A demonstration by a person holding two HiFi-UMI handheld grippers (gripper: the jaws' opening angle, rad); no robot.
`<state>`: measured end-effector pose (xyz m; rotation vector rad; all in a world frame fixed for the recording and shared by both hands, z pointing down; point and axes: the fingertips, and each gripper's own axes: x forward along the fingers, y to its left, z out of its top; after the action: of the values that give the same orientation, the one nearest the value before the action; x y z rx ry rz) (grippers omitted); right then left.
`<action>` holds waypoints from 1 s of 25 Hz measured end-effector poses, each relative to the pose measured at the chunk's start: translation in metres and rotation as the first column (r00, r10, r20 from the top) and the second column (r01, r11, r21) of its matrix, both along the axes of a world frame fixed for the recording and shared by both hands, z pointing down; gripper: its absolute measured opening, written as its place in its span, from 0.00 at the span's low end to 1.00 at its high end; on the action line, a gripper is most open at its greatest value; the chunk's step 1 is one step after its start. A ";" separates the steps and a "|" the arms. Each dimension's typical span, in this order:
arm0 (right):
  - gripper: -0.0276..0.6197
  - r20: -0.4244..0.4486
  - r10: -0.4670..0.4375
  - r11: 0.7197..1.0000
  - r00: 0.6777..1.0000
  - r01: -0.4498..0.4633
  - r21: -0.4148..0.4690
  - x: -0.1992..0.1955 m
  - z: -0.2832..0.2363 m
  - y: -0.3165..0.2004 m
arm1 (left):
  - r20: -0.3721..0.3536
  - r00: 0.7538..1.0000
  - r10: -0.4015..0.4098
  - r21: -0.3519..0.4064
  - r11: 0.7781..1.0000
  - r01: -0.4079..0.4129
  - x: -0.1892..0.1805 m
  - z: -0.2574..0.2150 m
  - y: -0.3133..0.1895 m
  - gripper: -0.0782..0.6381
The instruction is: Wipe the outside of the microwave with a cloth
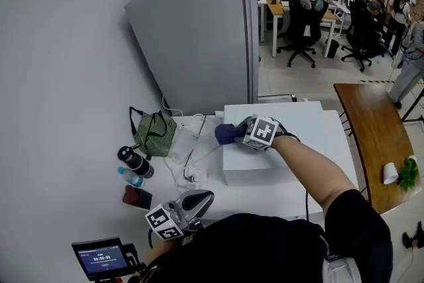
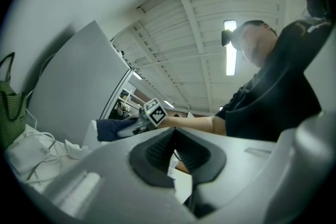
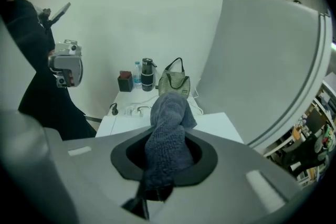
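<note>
**Press the wad, not the jaw tips, onto the casing**

R hand-held gripper (image 1: 240, 133) is clamped on the blue cloth (image 1: 227, 134). The wad pokes out past the jaws at the left edge of the white microwave (image 1: 291, 136) top; the microwave sits on the tabletop (image 1: 265, 194). L hand-held gripper (image 1: 199, 201) hangs low near the body, jaws together, nothing in them.

To wipe well, imo: tilt R so only cloth meets the casing, use long overlapping strokes across the top, then front & sides. Cables (image 1: 192, 169) & green bag (image 1: 156, 132) lie near the left side, so keep strokes short there. L could steady the casing if it slides.
</note>
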<state>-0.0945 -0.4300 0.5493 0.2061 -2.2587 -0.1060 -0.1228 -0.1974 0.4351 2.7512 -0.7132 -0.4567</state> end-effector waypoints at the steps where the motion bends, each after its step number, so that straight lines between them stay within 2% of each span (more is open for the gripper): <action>1: 0.15 -0.034 0.006 1.000 0.999 -0.006 -0.007 -0.011 0.009 0.001 | 0.001 1.000 0.009 0.002 1.000 -0.009 -0.011 0.000 0.004 0.11; 4: 0.15 -0.071 0.084 0.994 0.994 -0.089 -0.057 -0.009 0.022 -0.005 | -0.003 0.999 0.033 -0.002 0.999 -0.033 -0.040 0.002 0.012 0.11; 7: 0.15 -0.079 0.190 0.981 0.979 -0.193 -0.034 0.046 0.026 -0.023 | -0.012 0.998 0.057 -0.014 0.998 -0.057 -0.053 0.009 0.016 0.11; 9: 0.15 -0.118 0.278 0.959 0.953 -0.282 -0.021 0.106 0.030 -0.033 | -0.014 0.997 0.075 -0.009 0.997 -0.075 -0.050 0.009 0.015 0.11; 13: 0.15 -0.186 0.450 0.889 0.873 -0.457 0.007 0.245 0.031 -0.034 | -0.010 0.994 0.111 0.010 0.994 -0.111 -0.019 0.002 0.013 0.11; 15: 0.15 -0.206 0.501 0.862 0.841 -0.505 0.035 0.313 0.034 -0.032 | -0.007 0.993 0.118 0.013 0.993 -0.117 0.007 0.002 0.014 0.11; 17: 0.15 -0.205 0.527 0.846 0.825 -0.531 0.041 0.365 0.036 -0.026 | -0.012 0.993 0.114 0.012 0.993 -0.114 0.036 0.001 0.015 0.11; 19: 0.15 -0.191 0.531 0.845 0.826 -0.533 0.043 0.401 0.035 -0.022 | -0.023 0.994 0.103 0.008 0.995 -0.103 0.063 -0.001 0.016 0.11; 21: 0.15 -0.150 0.510 0.860 0.847 -0.508 0.055 0.411 0.023 -0.022 | -0.033 0.997 0.075 -0.005 0.997 -0.075 0.080 0.000 0.015 0.11; 23: 0.15 -0.073 0.467 0.884 0.881 -0.462 0.075 0.394 0.002 -0.026 | -0.034 0.999 0.042 -0.021 0.999 -0.043 0.088 0.002 0.016 0.11; 25: 0.15 0.007 0.377 0.922 0.926 -0.377 0.088 0.341 -0.021 -0.026 | -0.024 1.000 0.013 -0.031 0.999 -0.013 0.088 0.004 0.021 0.11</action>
<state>0.2461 -0.4565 0.5281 0.6820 -2.1639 -0.0013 -0.0343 -0.1766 0.4393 2.7159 -0.6904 -0.4704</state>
